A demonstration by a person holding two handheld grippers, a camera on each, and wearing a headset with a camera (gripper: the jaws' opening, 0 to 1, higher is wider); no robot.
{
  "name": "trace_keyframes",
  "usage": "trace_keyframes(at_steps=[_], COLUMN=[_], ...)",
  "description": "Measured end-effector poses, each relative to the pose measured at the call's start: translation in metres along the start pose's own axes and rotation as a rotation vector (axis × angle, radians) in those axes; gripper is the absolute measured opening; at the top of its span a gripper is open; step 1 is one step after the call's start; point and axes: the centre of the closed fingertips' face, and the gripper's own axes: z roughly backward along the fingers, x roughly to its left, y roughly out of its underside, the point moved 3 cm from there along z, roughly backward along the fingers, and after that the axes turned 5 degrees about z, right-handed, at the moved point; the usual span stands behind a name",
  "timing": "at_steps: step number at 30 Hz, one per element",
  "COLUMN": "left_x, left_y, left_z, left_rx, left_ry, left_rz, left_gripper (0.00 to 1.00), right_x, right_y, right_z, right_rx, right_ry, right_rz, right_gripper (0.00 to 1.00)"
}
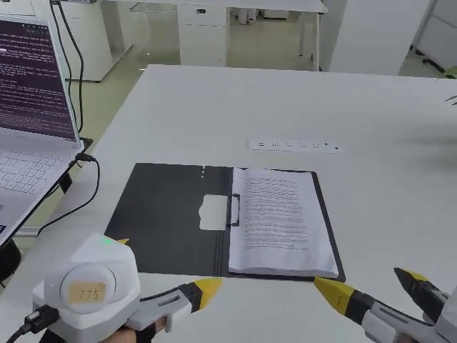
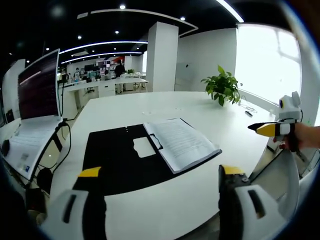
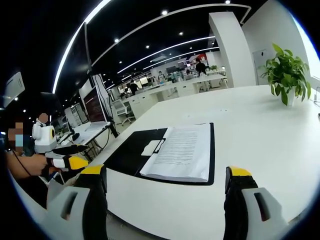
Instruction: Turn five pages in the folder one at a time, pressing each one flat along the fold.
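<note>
An open black folder [image 1: 168, 218] lies on the white table, its left cover bare and a stack of printed pages [image 1: 280, 219] clipped on its right half. The folder [image 2: 112, 160] and pages [image 2: 180, 142] appear ahead of my left gripper [image 2: 159, 175], which is open and empty near the table's front edge. My left gripper [image 1: 168, 275] sits at the lower left in the head view. My right gripper [image 1: 371, 282] is open and empty at the lower right, short of the folder's front right corner. The pages [image 3: 184, 152] lie flat ahead of the right gripper [image 3: 165, 174].
An open laptop [image 1: 28, 136] with cables stands at the far left. A white power strip [image 1: 294, 146] lies beyond the folder. A potted plant [image 2: 223, 87] stands at the table's far right side. Desks and cabinets stand behind.
</note>
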Motion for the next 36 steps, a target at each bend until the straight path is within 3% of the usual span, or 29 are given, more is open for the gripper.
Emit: trace_keyframes(at_steps=[13, 17, 25, 36], left_x=[-0.016, -0.024, -0.051, -0.078], left_y=[-0.003, -0.002, 0.001, 0.004], left_z=[-0.030, -0.045, -0.089, -0.137], left_rx=[0.026, 0.040, 0.081, 0.102], left_ry=[0.072, 0.106, 0.197, 0.260], left_rz=[-0.044, -0.069, -0.110, -0.166], left_gripper=[0.92, 0.89, 0.85, 0.83], right_x=[-0.001, -0.001, 0.000, -0.007], right_y=[-0.002, 0.001, 0.002, 0.002], right_z=[-0.001, 0.000, -0.001, -0.003], right_rx=[-0.013, -0.011, -0.011, -0.018], right_ry=[0.018, 0.023, 0.035, 0.065], right_rz=[-0.013, -0.016, -0.023, -0.046], right_gripper=[0.97, 0.97, 0.96, 0.93])
